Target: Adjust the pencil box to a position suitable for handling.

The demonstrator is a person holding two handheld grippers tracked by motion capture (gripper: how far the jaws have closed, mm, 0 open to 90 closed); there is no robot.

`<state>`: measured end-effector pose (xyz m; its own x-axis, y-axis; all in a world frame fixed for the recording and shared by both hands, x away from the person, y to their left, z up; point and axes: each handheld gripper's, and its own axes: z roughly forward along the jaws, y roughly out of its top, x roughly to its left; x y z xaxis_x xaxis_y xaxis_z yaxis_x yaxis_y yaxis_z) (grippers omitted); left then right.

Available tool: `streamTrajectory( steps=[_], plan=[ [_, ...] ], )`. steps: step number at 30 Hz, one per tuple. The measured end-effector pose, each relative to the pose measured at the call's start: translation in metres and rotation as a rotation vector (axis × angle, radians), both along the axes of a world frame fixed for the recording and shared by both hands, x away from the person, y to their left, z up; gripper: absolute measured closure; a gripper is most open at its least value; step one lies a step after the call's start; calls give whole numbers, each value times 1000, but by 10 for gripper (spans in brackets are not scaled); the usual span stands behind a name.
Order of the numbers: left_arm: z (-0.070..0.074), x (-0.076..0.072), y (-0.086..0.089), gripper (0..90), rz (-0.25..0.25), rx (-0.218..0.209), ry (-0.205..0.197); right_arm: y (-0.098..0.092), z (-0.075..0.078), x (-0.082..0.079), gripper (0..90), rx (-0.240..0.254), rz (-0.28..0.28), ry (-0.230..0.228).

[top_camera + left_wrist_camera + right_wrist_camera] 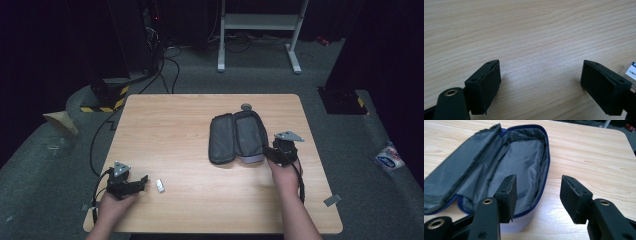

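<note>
Right gripper (270, 151) sits at the near right corner of the open case (237, 136), right side of the table (165, 125). Its jaws stand apart at a moderate gap, nothing between them; in the right gripper view the left jaw overlaps the case's near rim, the right jaw is over bare wood just beside it, gripper (537, 195) not clamped on anything. Case (506, 162) lies flat, unzipped, lid folded out to the left, grey lining up, blue zip edge around the rim; interior looks empty as far as visible. A small round grey object (246, 106) touches or sits just beyond the case's far end, can't tell what it is. Left gripper (142, 181) rests low at the near left of the table, well apart from the case, jaws wide, nothing between them; left gripper view shows gripper (540, 80) over bare wood. Small white item (159, 185) lies just beside the left gripper's tips, to their right; its corner shows at the edge of the left gripper view (632, 70), outside the jaws, with blue print on it, unreadable.
</note>
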<state>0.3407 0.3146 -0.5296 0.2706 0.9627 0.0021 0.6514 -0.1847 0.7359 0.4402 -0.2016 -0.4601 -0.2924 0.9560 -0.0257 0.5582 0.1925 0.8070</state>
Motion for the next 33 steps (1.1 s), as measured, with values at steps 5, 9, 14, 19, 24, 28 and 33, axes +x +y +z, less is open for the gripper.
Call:
streamTrajectory(
  steps=[5,9,14,19,24,28,33],
  plan=[
    [0,0,0,173,-2,3,-2,-2,-3,8,510,11,-10,19],
    [0,0,0,174,-2,2,-2,-2,-8,12,557,20,-6,44],
    [0,0,0,174,-2,2,-2,1,-14,15,648,15,3,72],
    [0,-1,0,176,-3,2,-3,3,-20,12,767,5,5,80],
    [0,-1,0,177,-3,2,-3,2,-25,7,830,14,7,84],
    [0,-1,0,177,-3,2,-3,3,-29,-1,832,22,22,78],
    [0,-1,0,177,-3,2,-3,6,-33,-19,813,53,36,62]
  ],
)
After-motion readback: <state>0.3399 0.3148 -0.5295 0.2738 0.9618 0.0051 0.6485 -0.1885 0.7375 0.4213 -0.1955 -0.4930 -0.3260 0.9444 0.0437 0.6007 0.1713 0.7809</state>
